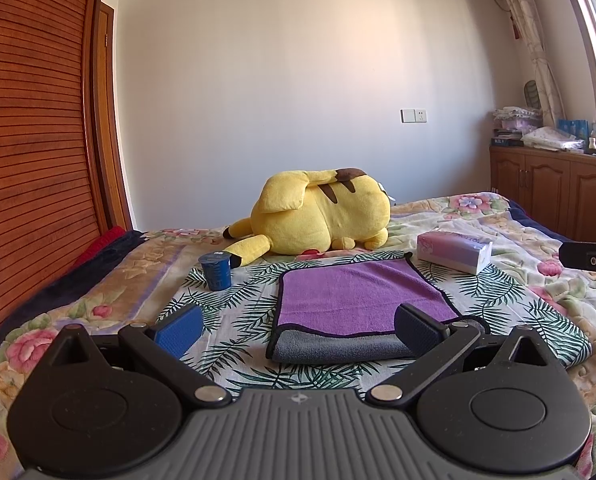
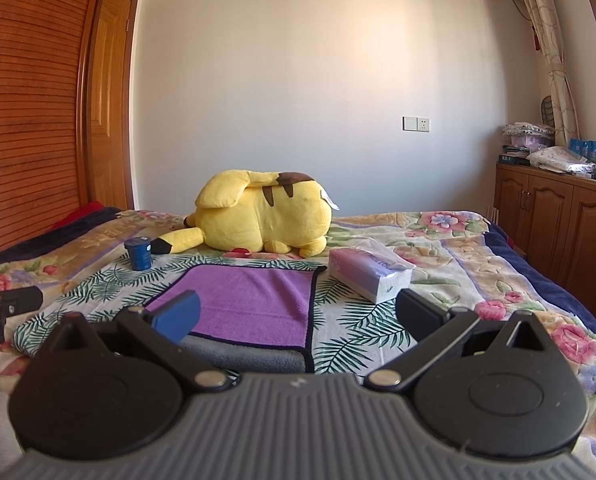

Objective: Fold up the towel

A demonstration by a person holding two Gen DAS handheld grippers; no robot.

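A purple towel [image 1: 354, 296] with a dark hem and a grey underside lies on the palm-leaf cloth on the bed, folded over so the purple half covers most of the grey layer. It also shows in the right wrist view [image 2: 253, 304]. My left gripper [image 1: 298, 330] is open and empty, just in front of the towel's near edge. My right gripper [image 2: 295, 316] is open and empty, over the towel's near right corner. Each gripper's tip shows at the edge of the other's view.
A yellow plush toy [image 1: 322, 216] lies behind the towel. A blue cup [image 1: 216, 270] stands at the left, a tissue pack [image 1: 454, 250] at the right. A wooden wardrobe [image 1: 33, 120] is left, a low cabinet [image 1: 554, 192] right.
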